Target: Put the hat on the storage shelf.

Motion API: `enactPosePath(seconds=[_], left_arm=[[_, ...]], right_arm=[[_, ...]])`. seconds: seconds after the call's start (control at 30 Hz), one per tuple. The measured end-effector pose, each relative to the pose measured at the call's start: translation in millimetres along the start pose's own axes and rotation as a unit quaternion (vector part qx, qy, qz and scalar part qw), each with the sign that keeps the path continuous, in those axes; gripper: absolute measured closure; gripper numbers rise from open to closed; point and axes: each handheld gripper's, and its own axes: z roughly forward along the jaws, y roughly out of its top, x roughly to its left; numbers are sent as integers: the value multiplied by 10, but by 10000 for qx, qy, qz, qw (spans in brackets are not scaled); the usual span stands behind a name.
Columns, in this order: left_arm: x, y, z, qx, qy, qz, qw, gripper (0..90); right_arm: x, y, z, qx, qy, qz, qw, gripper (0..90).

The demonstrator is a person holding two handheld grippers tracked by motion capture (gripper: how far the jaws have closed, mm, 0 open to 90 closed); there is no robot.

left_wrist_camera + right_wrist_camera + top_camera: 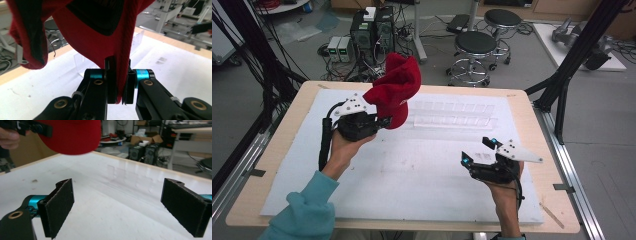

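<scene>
A red knit hat hangs in the air over the table's back left, held up by my left gripper. In the left gripper view the jaws are shut on the red hat's rim, with the gripper pinching a fold of fabric; the hat's dark inside gapes above. My right gripper hovers over the white mat at the front right, jaws wide apart and empty. In the right gripper view the gripper stands open with bare mat between its pads, and the red hat floats at upper left.
A clear plastic rack lies on the mat behind the middle, just right of the hat. The wooden table edge frames the mat. Stools and computer boxes stand on the floor beyond the table.
</scene>
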Motion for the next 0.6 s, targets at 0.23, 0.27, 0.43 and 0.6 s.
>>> enactPosePath(seconds=[0.23,0.27,0.43,0.6], left_arm=[[40,99,198,27,126,166,9998,851],[46,109,234,60,154,179,9997,851],[83,119,377,102,269,225,9993,851],[110,120,545,169,333,252,9990,851]], right_arm=[[-110,-252,-156,24,-291,223,9993,104],[-127,-294,-173,11,-330,243,9992,104],[-206,-493,-256,-29,-502,448,9977,104],[-251,-582,-273,68,-595,488,9970,104]])
